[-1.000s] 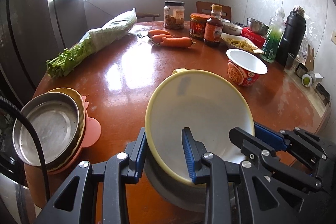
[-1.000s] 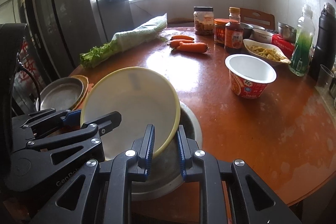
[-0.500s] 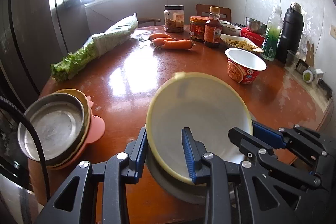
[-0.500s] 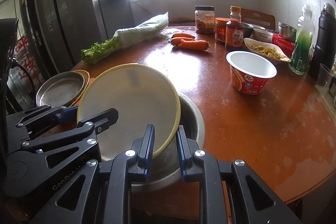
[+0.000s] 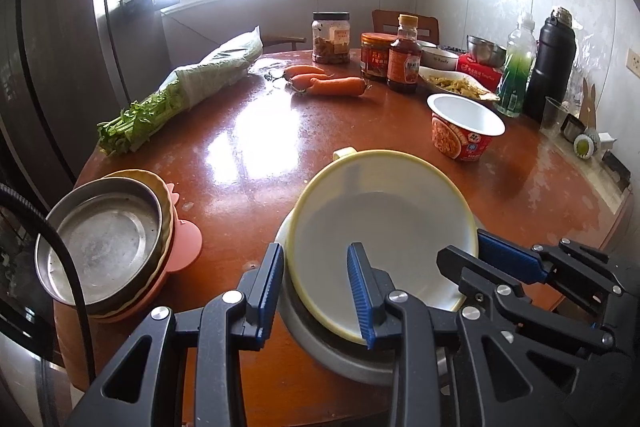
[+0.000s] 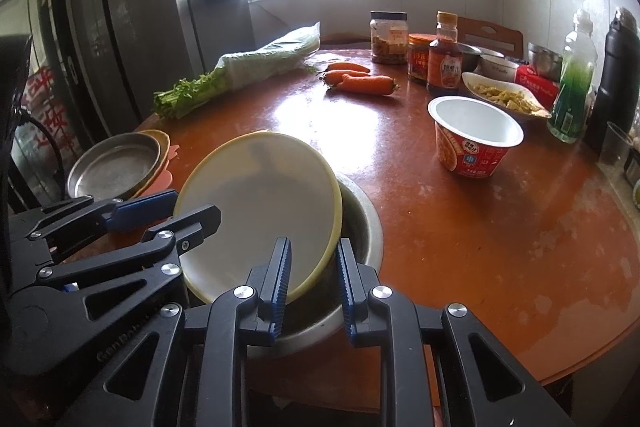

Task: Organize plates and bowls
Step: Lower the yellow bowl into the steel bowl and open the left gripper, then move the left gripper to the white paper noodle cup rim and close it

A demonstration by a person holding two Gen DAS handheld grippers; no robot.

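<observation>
the round bench (image 5: 280, 131) carries one metal bowl (image 6: 360, 227) at its near edge. one yellow plate (image 5: 384, 223) tilts into it, probably being nested. the left gripper (image 5: 316, 291) and right gripper (image 6: 310, 283) each have jaws nearly closed on its rim. one stack of dishes (image 5: 104, 243) waits left. three carrots (image 5: 328, 85) lie beyond.

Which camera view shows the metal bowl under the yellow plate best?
The right wrist view: the metal bowl shows its rim and inner wall beside the tilted yellow plate. The left wrist view shows only its near outer edge below the plate.
</observation>
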